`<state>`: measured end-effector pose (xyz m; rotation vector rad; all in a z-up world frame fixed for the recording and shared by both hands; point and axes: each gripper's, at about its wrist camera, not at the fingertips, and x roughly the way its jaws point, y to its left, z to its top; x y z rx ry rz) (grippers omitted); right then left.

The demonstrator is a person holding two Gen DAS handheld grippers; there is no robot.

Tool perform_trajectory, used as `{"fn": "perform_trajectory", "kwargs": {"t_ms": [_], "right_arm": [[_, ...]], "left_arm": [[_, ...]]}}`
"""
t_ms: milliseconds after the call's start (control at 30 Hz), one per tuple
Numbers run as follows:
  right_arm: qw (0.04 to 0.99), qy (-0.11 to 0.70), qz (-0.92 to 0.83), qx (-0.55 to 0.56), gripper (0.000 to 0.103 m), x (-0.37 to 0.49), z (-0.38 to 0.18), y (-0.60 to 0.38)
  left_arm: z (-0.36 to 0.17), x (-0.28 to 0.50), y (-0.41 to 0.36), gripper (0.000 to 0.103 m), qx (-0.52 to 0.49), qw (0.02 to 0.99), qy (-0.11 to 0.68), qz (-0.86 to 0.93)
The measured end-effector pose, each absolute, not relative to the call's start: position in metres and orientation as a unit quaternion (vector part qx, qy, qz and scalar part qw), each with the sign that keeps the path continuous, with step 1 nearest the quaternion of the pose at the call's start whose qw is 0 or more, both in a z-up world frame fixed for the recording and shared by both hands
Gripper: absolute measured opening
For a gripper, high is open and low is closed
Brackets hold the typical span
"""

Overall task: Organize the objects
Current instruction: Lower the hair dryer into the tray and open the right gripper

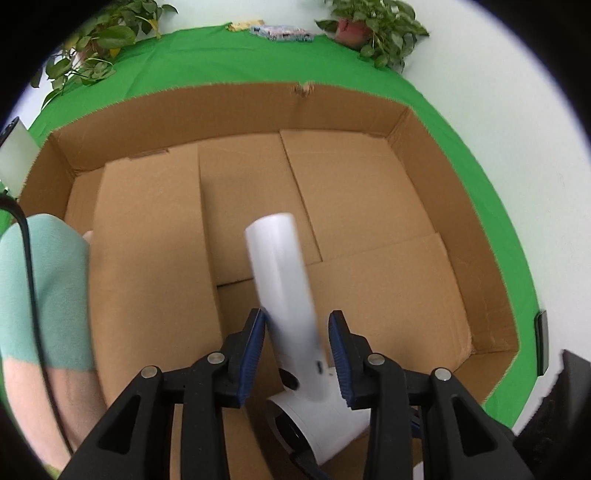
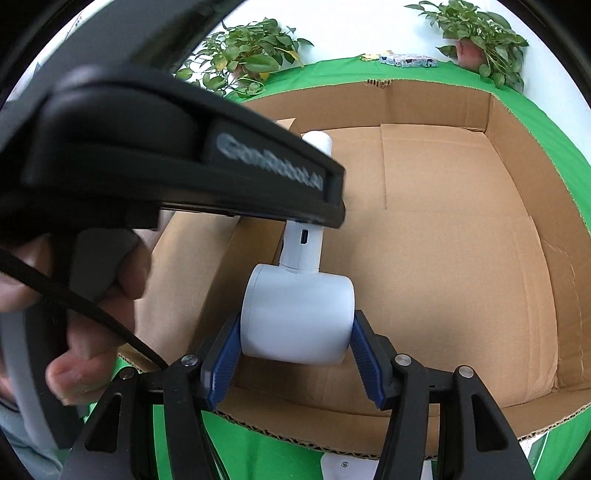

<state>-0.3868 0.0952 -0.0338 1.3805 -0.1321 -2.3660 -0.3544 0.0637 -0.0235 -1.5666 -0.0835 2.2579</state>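
A white hair-dryer-shaped device hangs over the open cardboard box. In the left wrist view its long handle points away from me, and my left gripper is shut on the lower handle, blue pads on either side. The rounded head shows below the pads. In the right wrist view my right gripper is shut on that head, pads pressed on both ends. The handle rises from the head and vanishes behind the left gripper's black body. The box holds only flat cardboard flaps.
The box sits on a green cloth. Potted plants and some packets stand along the back edge. A person's green sleeve and hand are at the left. A dark flat object lies right of the box.
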Motion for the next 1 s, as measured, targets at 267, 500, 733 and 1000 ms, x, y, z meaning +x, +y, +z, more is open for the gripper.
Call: {"fn": "perform_trajectory", "kwargs": {"t_ms": [267,500,733,1000], "right_arm": [[0.198,-0.045,-0.847,0.491,0.055,-0.387,-0.026,0.086],[0.230,-0.062,-0.836,0.495,0.060,-0.378,-0.016,0.085],[0.241,-0.052,-0.832,0.497,0.059,-0.382,-0.004,0.091],[0.248,-0.035,-0.833,0.494,0.050,-0.345,-0.023,0.093]], "left_arm": [[-0.005,-0.341,0.023,0.033,-0.537,0.191,-0.088,0.817],[0.019,-0.314,-0.010,0.033,-0.489,0.199,-0.117,0.841],[-0.004,-0.301,-0.032,0.034,-0.483,0.150,-0.107,0.856],[-0.018,-0.287,-0.040,0.033,-0.480,0.135,-0.114,0.859]]}}
